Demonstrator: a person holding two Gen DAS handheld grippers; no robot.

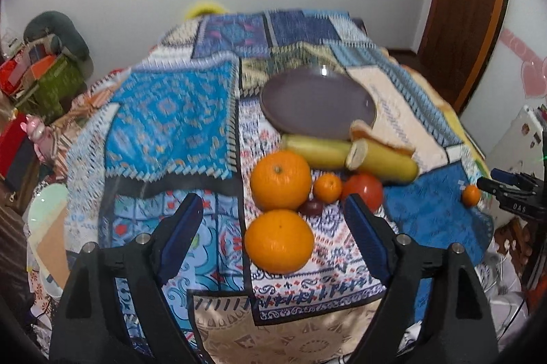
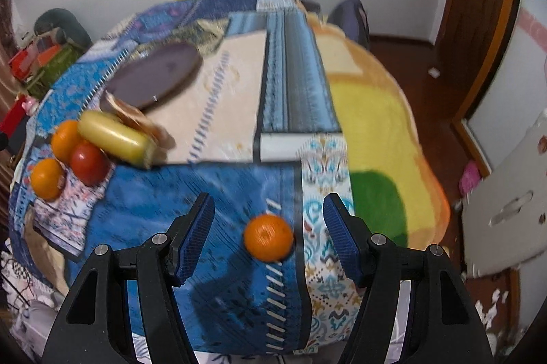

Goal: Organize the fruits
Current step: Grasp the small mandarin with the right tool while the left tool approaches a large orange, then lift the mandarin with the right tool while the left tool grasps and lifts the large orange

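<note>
1. Your right gripper point(image 2: 268, 239) has its fingers spread wide and holds nothing. The stray small orange point(image 2: 268, 238) lies on the patterned cloth point(image 2: 218, 111) between them, apart from both pads.
2. Lower until the pads sit level with the fruit's middle, then close slowly. It is round and will likely roll if one pad touches first, so centre it.
3. Your left gripper point(image 1: 275, 235) is also wide and empty, with the near large orange point(image 1: 279, 241) lying between its fingers, untouched.
4. The other fruit is clustered behind it: a second large orange point(image 1: 280, 180), a tiny one point(image 1: 327, 187), a red fruit point(image 1: 363, 191) and two yellow pieces point(image 1: 352, 155).
5. The purple plate point(image 1: 318, 105) sits bare just beyond the pile and looks like the likely destination. Carry over the pile, not through it.
</note>
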